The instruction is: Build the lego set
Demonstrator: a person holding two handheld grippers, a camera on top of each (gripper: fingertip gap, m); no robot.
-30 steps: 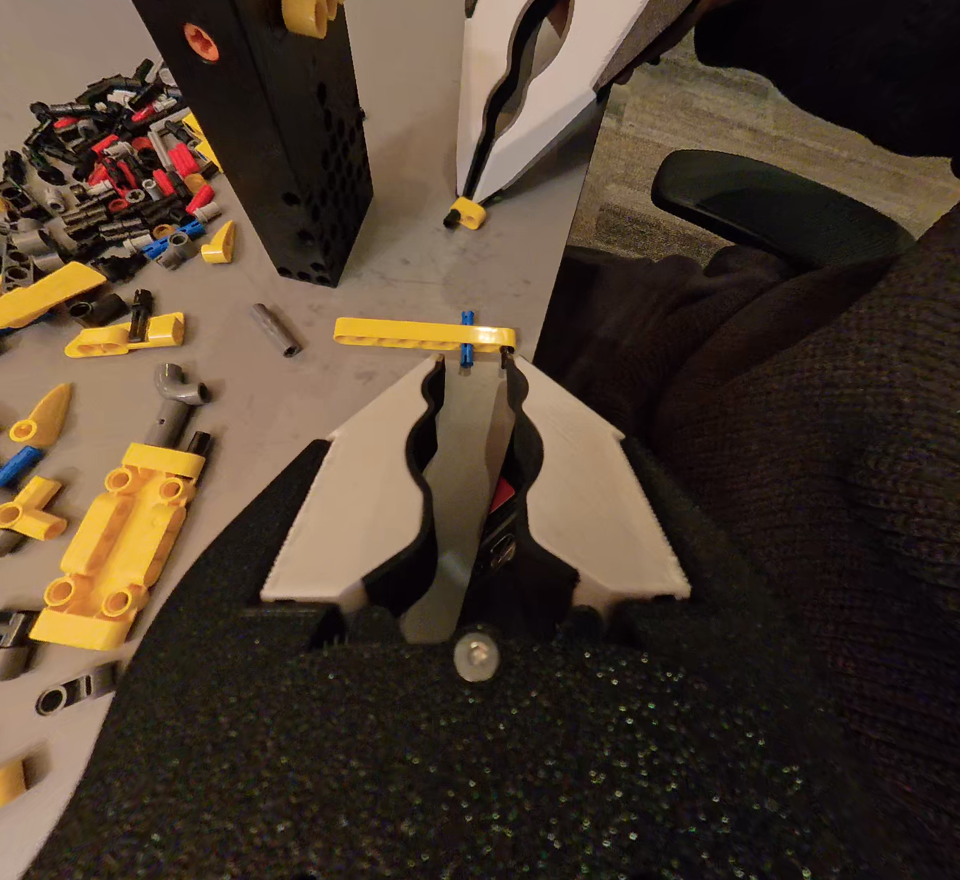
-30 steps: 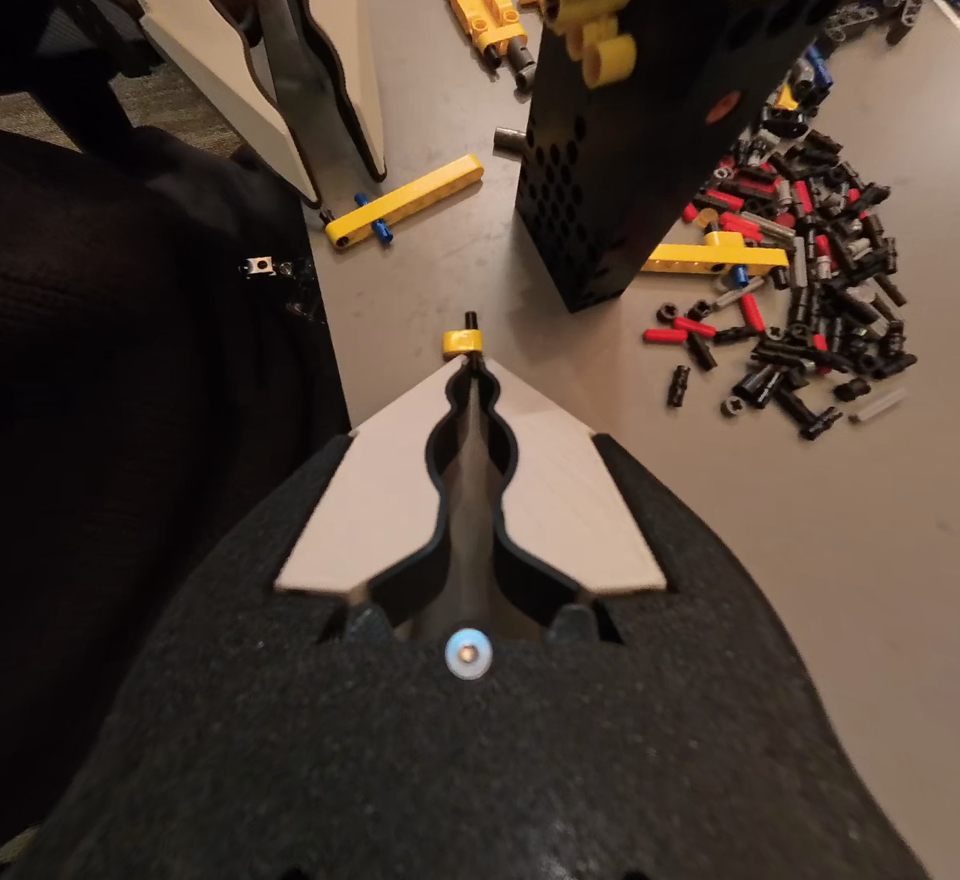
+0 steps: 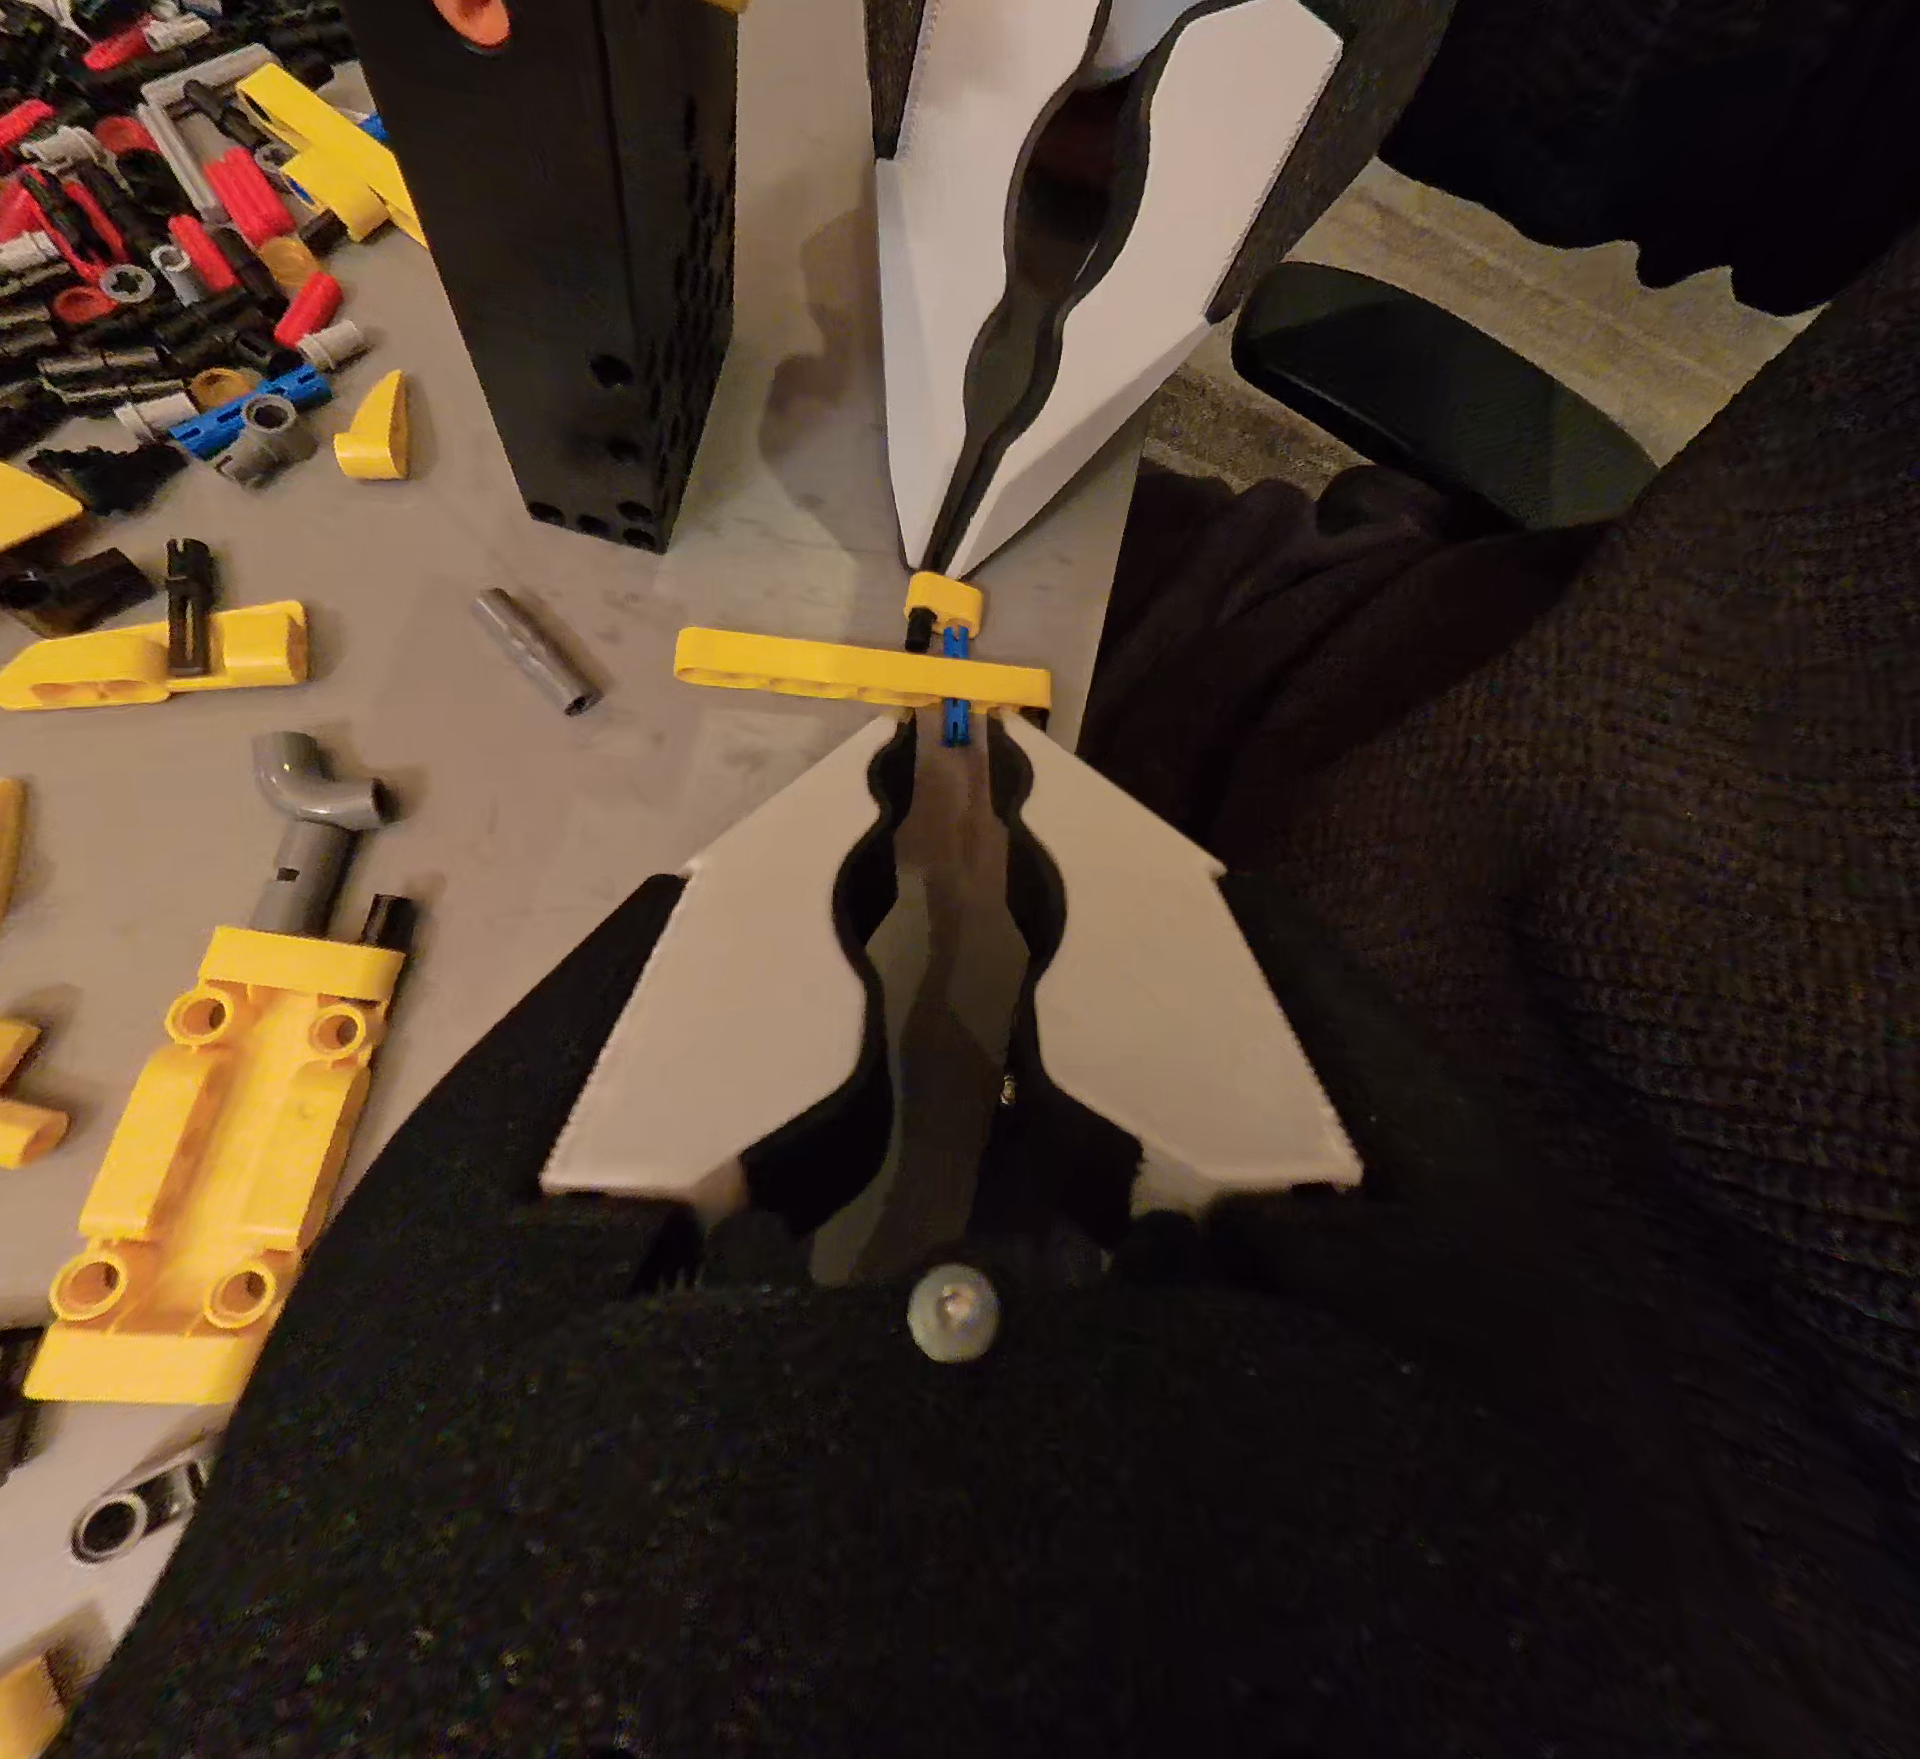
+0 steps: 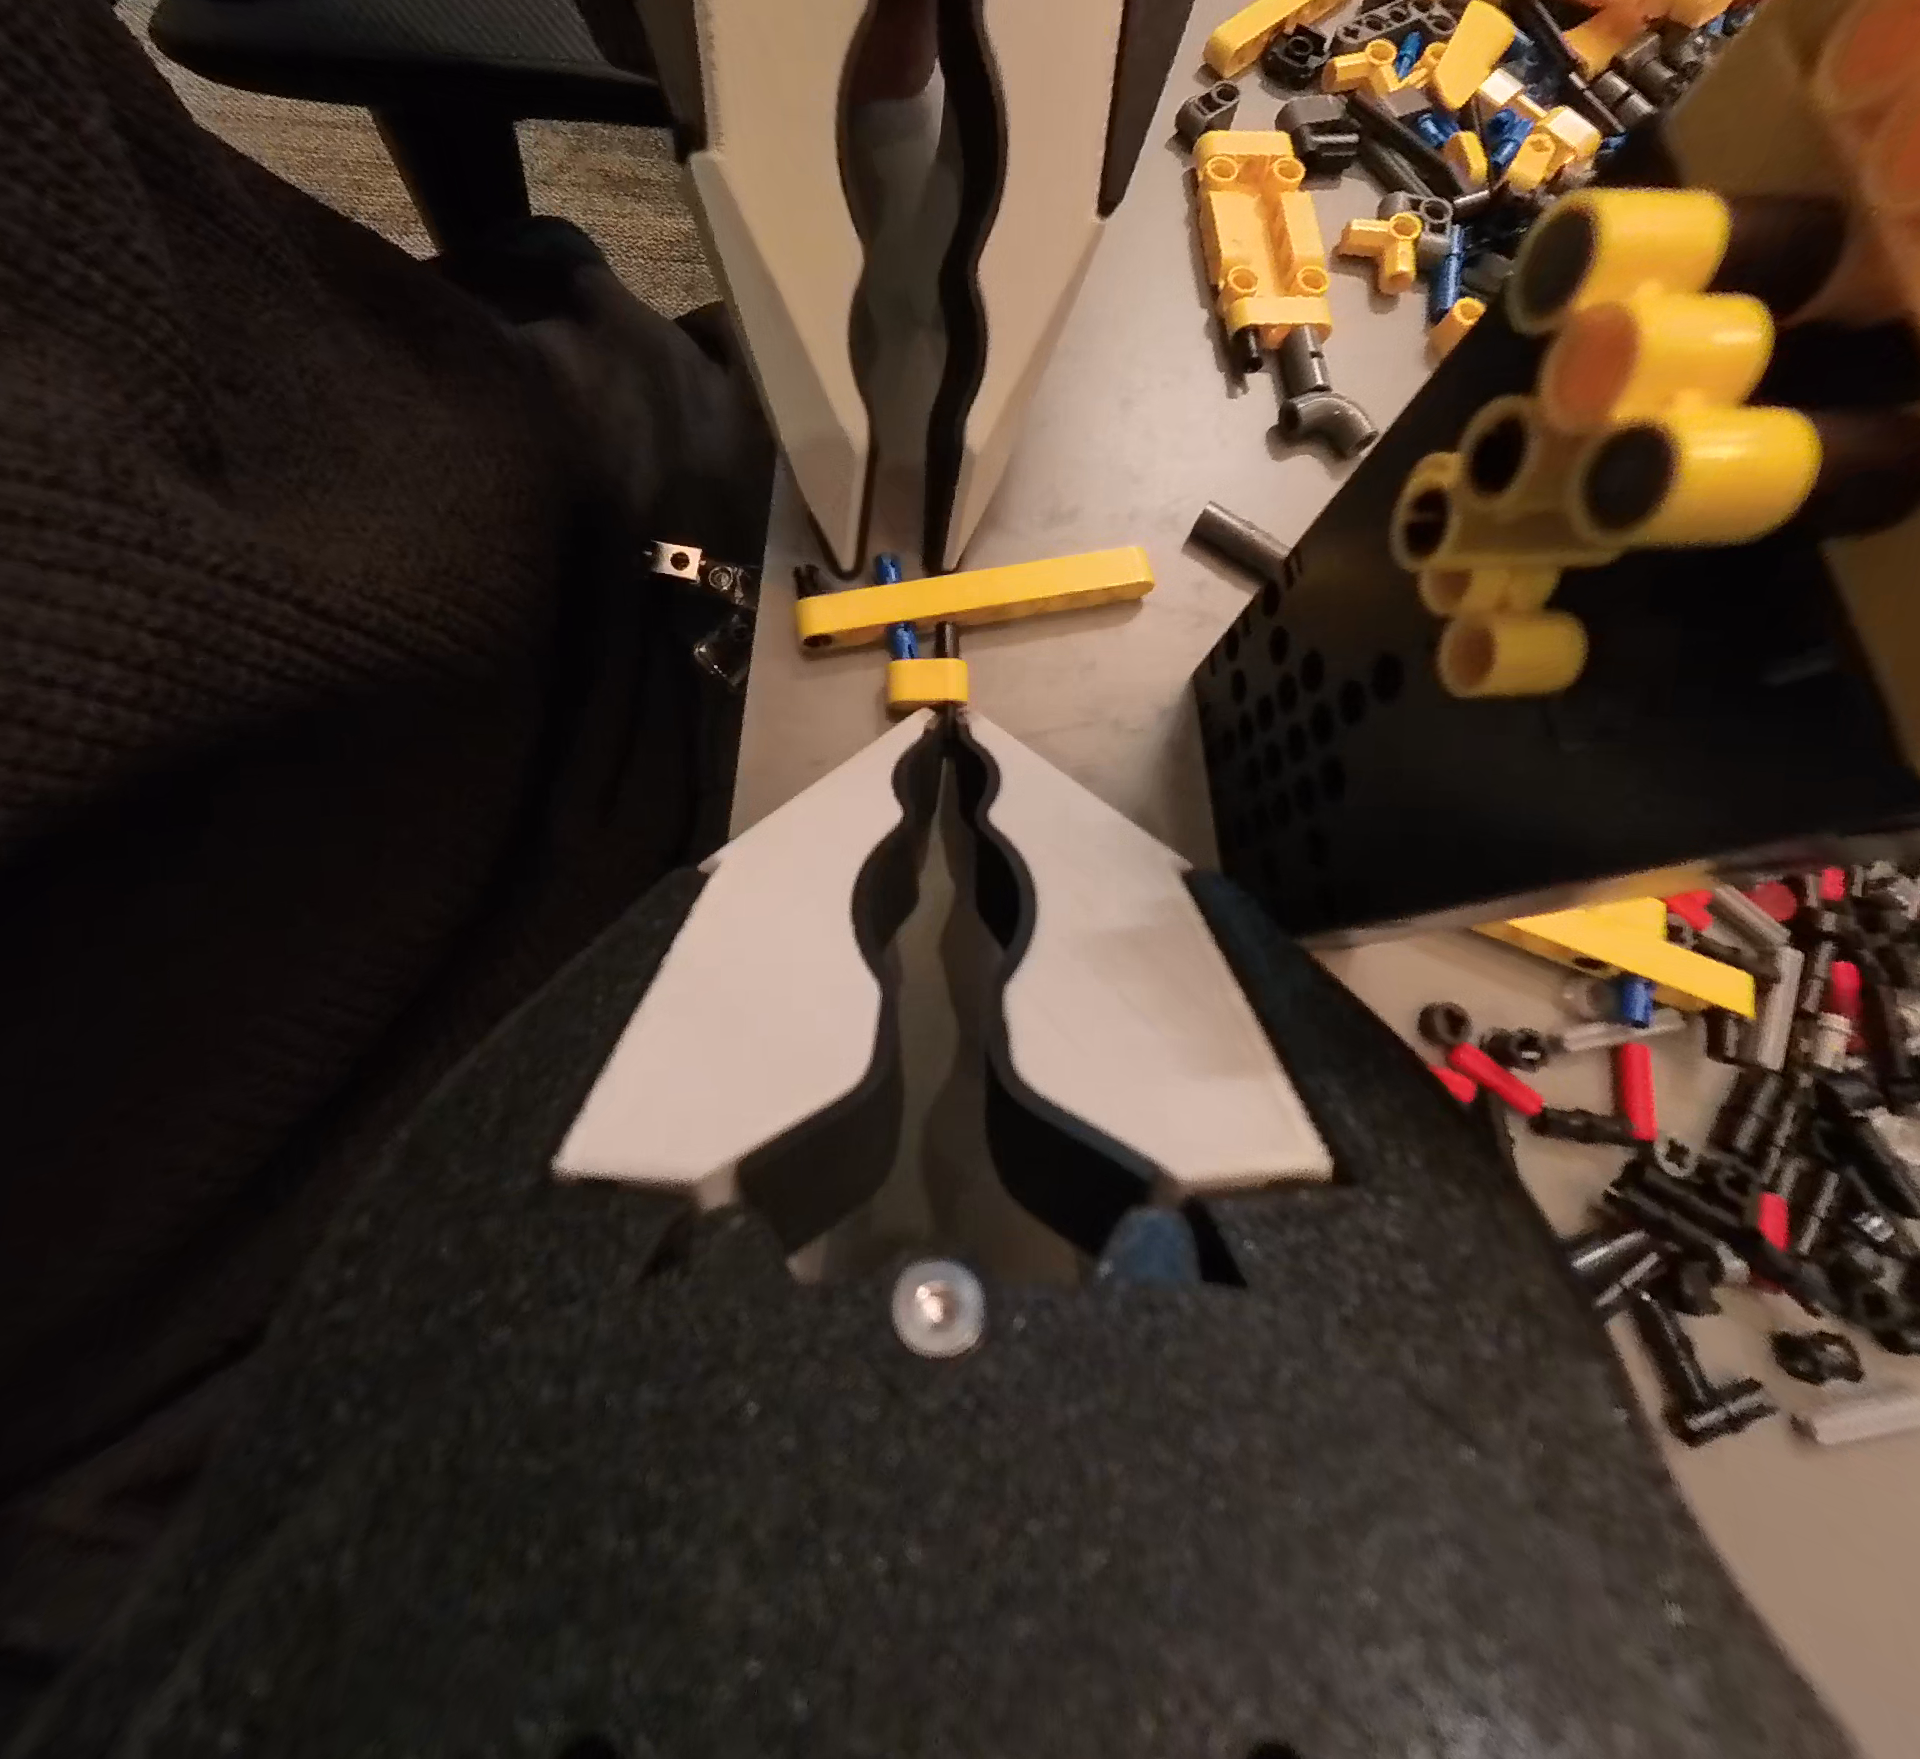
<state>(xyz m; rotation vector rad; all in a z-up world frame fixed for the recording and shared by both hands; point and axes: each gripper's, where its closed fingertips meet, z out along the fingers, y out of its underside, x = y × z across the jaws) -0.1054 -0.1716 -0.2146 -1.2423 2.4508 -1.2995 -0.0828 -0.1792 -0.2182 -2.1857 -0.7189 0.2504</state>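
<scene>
My left gripper (image 3: 953, 720) is shut at the blue pin (image 3: 954, 722) of a long yellow beam (image 3: 831, 665) and holds the beam crosswise just over the table's edge. My right gripper (image 4: 940, 720) is shut on a small yellow connector (image 4: 928, 683) with a black pin (image 4: 945, 641). The two grippers face each other tip to tip. The black pin meets the beam (image 4: 1018, 592) right beside the blue pin (image 4: 902, 637). The right gripper (image 3: 938, 566) and its connector (image 3: 943, 597) also show in the left wrist view, and the left gripper (image 4: 896, 564) shows in the right wrist view.
A tall black perforated block (image 3: 561, 255) with yellow parts on it (image 4: 1600, 421) stands close by. Loose red, black and grey pieces lie in a pile (image 3: 135, 182). A yellow block (image 3: 229, 1159) and a grey pin (image 3: 535, 649) lie near. A person in dark knitwear (image 3: 1558, 878) sits at the table edge (image 3: 1107, 566). Only a small space, under 4 cm, lies between the two pairs of fingers.
The two grippers have come together. The right gripper's connector, apart from the beam a second ago, now touches it beside the blue pin. Both views sit closer to the black block.
</scene>
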